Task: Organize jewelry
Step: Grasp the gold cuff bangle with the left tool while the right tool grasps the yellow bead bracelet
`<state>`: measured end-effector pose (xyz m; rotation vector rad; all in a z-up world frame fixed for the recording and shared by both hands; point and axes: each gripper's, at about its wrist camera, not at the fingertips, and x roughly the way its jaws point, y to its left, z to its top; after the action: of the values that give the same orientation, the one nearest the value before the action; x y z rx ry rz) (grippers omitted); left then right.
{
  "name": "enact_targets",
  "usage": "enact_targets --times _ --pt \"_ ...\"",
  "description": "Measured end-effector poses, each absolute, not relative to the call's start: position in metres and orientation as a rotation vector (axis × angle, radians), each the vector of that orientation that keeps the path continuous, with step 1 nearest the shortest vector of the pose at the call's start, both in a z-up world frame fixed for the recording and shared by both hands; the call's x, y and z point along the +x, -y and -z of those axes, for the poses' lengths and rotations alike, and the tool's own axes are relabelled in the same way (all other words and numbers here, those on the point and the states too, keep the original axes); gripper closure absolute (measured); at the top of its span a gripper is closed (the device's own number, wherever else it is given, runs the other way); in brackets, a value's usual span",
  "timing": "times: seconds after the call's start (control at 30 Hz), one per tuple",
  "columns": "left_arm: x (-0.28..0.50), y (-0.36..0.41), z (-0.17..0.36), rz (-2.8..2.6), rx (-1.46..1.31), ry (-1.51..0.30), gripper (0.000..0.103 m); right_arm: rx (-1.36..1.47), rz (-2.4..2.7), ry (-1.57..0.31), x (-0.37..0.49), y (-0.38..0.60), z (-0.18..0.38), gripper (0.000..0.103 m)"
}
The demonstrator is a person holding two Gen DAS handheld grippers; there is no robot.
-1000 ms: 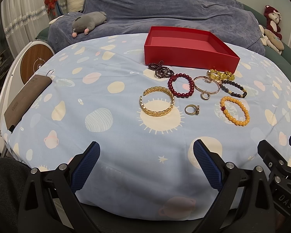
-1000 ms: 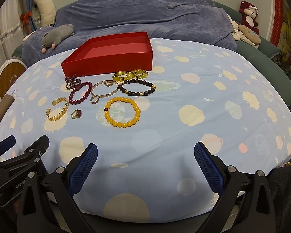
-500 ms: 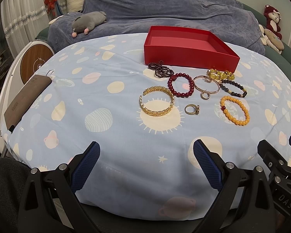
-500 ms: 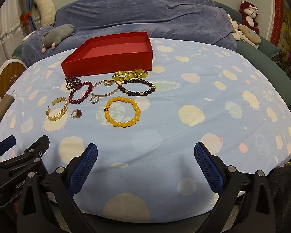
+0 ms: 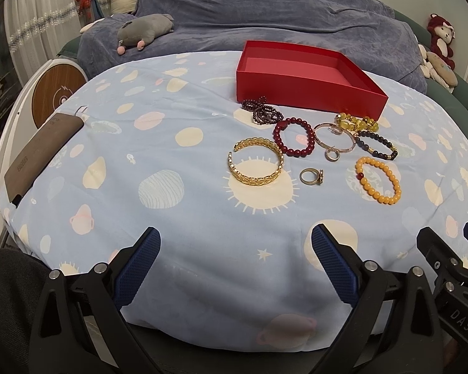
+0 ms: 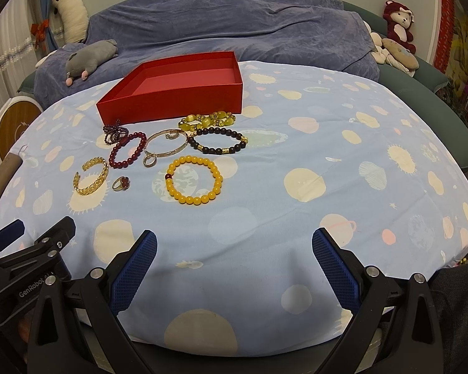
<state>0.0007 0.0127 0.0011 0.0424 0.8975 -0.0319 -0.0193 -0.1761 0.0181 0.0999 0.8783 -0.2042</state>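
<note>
Ahead of the tool lie six bracelets: one gold cuff (image 5: 255,164), one dark red bead (image 5: 294,137), one thin rose-gold (image 5: 335,138), one black bead (image 5: 377,144), one orange bead (image 5: 378,180), one yellow-green (image 5: 356,122). One garnet strand (image 5: 262,111), one ring (image 5: 311,176), one red box (image 5: 305,82).
</note>
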Motion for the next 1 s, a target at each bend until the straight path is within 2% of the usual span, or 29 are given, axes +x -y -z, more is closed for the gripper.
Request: enact_targets --times 0.47,0.57,0.7,0.87,0.93,1.0 --pt "0.049 -0.041 -0.011 -0.028 0.061 -0.89 0.009 0.128 0.22 -0.928 0.014 0.202 -0.026 0.007" --pt "0.067 -0.043 -0.009 -0.027 0.064 -0.9 0.009 0.134 0.222 -0.945 0.031 0.205 -0.023 0.012" --pt "0.086 -0.041 0.0 -0.016 0.061 -0.926 0.012 0.135 0.198 -0.98 0.052 0.202 -0.014 0.024" --pt "0.098 -0.031 0.013 0.033 0.067 -0.967 0.024 0.128 0.156 -1.017 0.072 0.193 -0.004 0.038" --pt "0.101 -0.029 0.018 0.051 0.062 -0.984 0.035 0.12 0.138 -1.033 0.077 0.189 0.0 0.048" --pt "0.102 -0.028 0.022 0.06 0.061 -0.992 0.038 0.113 0.125 -1.048 0.08 0.185 0.004 0.053"
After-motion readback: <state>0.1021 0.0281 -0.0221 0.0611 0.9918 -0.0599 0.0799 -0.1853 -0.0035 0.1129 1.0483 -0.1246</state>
